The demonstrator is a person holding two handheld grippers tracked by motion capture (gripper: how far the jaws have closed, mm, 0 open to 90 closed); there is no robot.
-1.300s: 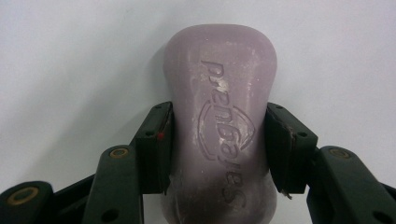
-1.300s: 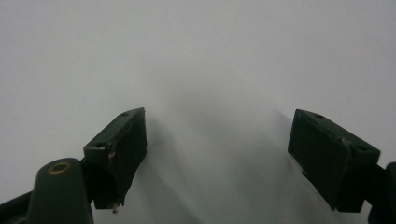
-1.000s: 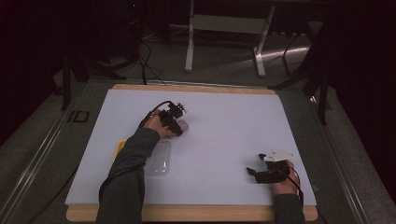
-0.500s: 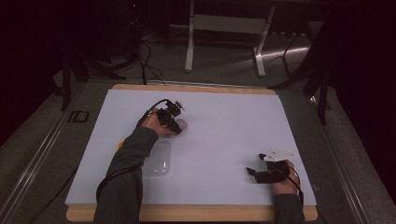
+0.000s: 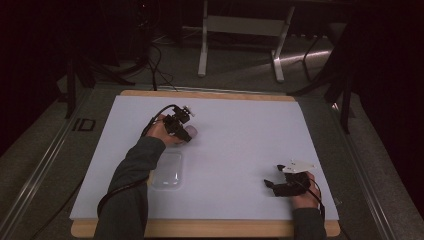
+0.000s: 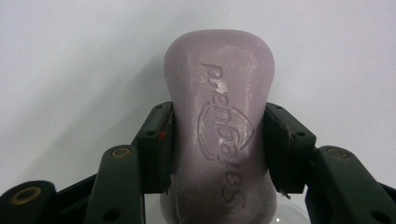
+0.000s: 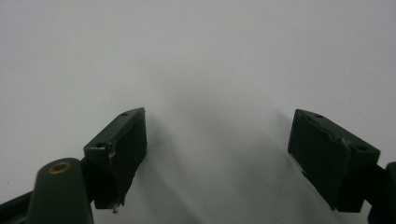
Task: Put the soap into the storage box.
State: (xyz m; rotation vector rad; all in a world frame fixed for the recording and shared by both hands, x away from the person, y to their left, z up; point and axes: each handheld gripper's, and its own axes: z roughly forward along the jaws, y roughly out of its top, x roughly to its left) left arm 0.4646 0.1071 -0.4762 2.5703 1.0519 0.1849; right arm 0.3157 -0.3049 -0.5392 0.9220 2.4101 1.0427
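The left gripper pinches a mauve bar of soap at its waist, on the white table, upper left. The right gripper rests wide and empty, near right. Likely next: lifting the soap toward the clear dish nearby.

We saw a dim room around a white table top edged in light wood. Beyond its far edge lay a grey floor, where a pale metal stand caught some light. Black cables trailed across the floor at the left, and darkness hid the walls.
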